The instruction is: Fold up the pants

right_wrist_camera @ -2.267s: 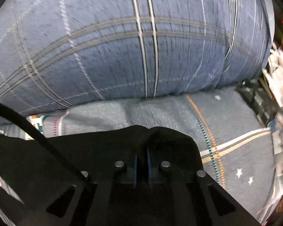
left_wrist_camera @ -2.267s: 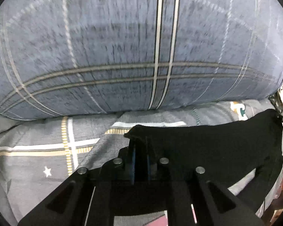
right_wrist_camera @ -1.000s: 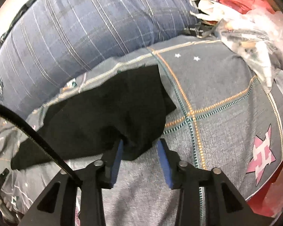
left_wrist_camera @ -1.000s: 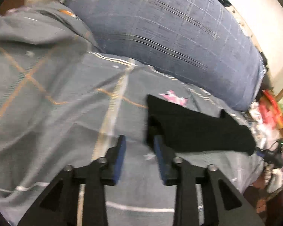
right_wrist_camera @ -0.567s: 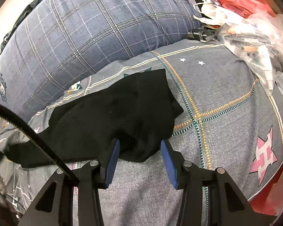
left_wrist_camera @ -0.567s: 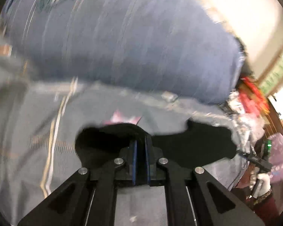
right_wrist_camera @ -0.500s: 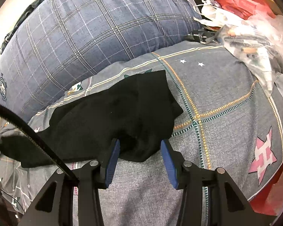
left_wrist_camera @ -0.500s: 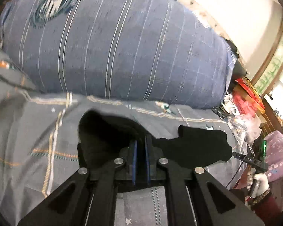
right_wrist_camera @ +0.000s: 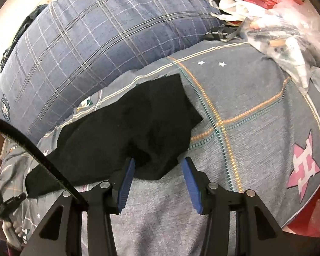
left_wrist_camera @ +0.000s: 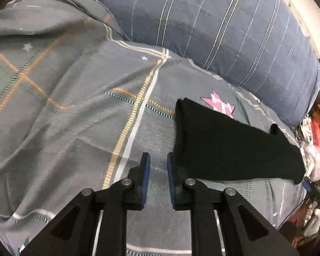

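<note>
Two wrist views show the black pants lying folded into a long narrow strip on the grey patterned bedspread, in front of the big blue plaid pillow; by the look of it a lengthwise fold is done and the crosswise folds are left. From the left wrist, the left gripper hangs just beside the pants' near end; its jaws have just been opening, stand a little apart and hold nothing, the cloth lying to the outside of one finger; half a second earlier they were clamped shut with black cloth bunched around them, so that end has been set down nearer the pink star printed below the pillow. From the right wrist, the right gripper is released, jaws wide, straddling the pants' wider end without pressing it; the jaws have opened slightly further, and the cloth lies much as before; plastic bags sit beside the pillow, well apart from the pants.
</note>
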Motion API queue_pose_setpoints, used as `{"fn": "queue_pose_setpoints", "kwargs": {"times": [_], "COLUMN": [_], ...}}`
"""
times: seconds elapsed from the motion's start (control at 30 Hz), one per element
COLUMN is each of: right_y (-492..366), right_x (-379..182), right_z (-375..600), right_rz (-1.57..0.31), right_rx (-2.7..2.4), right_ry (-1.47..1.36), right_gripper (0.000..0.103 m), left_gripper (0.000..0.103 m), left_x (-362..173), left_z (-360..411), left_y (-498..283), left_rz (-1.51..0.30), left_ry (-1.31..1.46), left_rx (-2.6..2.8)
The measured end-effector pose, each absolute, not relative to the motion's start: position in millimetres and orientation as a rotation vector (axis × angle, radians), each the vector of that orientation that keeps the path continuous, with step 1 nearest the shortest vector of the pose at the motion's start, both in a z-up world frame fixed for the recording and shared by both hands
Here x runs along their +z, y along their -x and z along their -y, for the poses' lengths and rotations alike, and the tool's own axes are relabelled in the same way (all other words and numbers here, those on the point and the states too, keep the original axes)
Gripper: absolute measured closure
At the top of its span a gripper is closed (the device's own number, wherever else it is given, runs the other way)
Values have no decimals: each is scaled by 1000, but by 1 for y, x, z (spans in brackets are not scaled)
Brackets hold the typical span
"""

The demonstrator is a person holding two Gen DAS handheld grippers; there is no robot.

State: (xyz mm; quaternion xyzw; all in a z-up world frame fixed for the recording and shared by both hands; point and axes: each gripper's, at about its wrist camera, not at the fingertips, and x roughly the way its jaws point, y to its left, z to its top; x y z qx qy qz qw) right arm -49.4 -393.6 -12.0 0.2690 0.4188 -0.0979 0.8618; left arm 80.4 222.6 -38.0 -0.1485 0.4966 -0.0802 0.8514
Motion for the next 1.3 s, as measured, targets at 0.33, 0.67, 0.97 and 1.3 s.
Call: {"fn": "queue_pose_setpoints", "kwargs": {"times": [0.33,0.67,0.97,1.3], "right_y": [33,-30,-48,-25], "right_x": [-1,-29,66,-28], "right_z": [429,442,442,471], "right_rz": [-811,-905,-691,-938], "right_rx": [-280,-238,-45,-255], "right_ry": [-610,-610,-618,-625], "right_gripper": [38,89,97,89], "left_gripper": [66,66,64,62], "left_x": [-19,-32,-47,-59], "left_z": [-189,-156,-143,-149], "left_y": [-32,-24,-27,-21], "left_rz": [-967,-1045,-1081,-1104], "left_ry": [263,282,305,311], "left_rx": [-205,-273,-301,-289]}}
